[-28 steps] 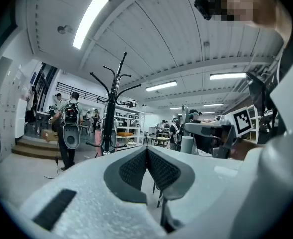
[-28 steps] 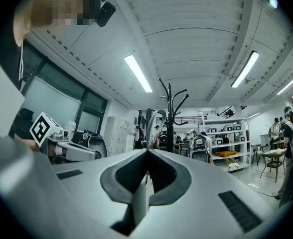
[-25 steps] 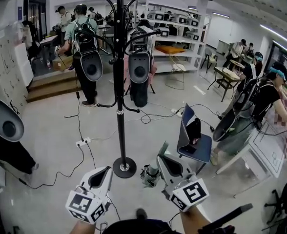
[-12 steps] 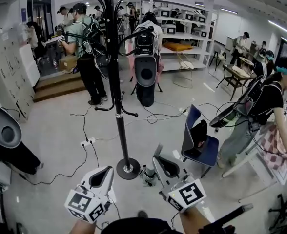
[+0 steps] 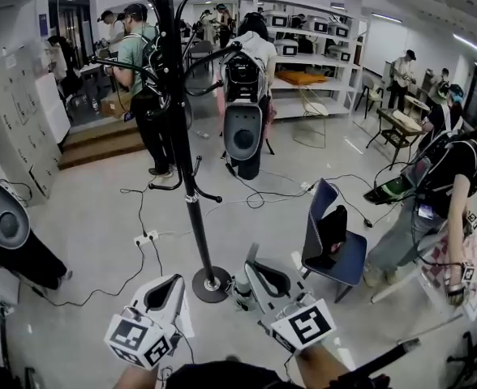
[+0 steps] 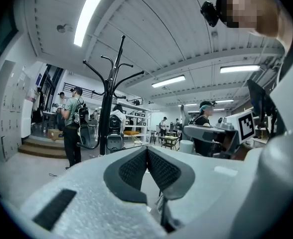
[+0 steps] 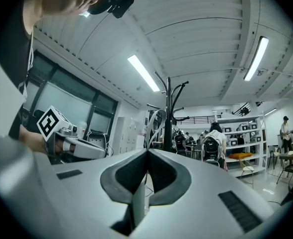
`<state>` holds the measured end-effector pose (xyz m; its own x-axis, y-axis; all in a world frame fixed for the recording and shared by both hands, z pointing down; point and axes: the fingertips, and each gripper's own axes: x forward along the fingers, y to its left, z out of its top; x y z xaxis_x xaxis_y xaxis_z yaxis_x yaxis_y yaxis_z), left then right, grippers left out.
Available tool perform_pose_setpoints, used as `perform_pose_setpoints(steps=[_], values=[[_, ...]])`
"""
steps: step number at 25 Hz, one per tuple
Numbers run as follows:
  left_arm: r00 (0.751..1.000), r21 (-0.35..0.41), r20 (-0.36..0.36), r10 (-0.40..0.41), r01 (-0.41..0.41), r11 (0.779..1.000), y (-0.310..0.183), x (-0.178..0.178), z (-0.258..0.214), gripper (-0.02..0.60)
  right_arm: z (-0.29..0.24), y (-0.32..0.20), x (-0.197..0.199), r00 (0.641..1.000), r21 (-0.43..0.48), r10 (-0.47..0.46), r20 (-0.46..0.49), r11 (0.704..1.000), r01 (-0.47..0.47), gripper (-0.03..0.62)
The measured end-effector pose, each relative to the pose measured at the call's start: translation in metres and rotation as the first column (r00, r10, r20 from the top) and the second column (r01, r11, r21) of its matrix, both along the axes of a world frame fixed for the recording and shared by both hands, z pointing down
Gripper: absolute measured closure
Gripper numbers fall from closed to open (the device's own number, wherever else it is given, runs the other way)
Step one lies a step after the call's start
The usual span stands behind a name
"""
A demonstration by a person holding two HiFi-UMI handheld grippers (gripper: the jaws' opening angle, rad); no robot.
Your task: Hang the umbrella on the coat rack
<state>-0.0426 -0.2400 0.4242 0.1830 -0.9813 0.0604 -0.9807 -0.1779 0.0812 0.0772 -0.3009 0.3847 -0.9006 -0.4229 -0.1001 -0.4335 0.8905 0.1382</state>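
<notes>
Umbrella (image 5: 239, 288): small folded bundle at tip of right gripper (image 5: 250, 262), just beside base of coat rack (image 5: 185, 160), at base's 3 o'clock. Right gripper jaws pinched on umbrella's thin strap; pale strap loop (image 7: 155, 119) rises past jaw tips. Coat rack black, upright, at 12 o'clock from both grippers. Left gripper (image 5: 177, 282) at 9 o'clock of right one, jaws pressed together, nothing between. Blue chair (image 5: 329, 245) at 2 o'clock.

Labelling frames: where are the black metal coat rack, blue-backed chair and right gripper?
Black metal coat rack (image 5: 195, 217), head view, pole.
Blue-backed chair (image 5: 313, 217), head view, backrest.
Right gripper (image 5: 251, 259), head view, between fingertips.
</notes>
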Motion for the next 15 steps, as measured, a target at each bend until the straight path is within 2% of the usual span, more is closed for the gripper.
perform_pose_setpoints(steps=[3, 15], values=[[1.0, -0.009, -0.001, -0.007, 0.007, 1.0, -0.006, -0.001, 0.003, 0.571, 0.003, -0.008, -0.007, 1.0, 0.007, -0.012, -0.026, 1.0, 0.013, 0.585], [1.0, -0.037, -0.01, -0.018, 0.017, 0.999, -0.031, -0.015, 0.006, 0.571, 0.011, -0.038, -0.022, 1.0, -0.01, -0.001, -0.028, 1.0, 0.0, 0.585]])
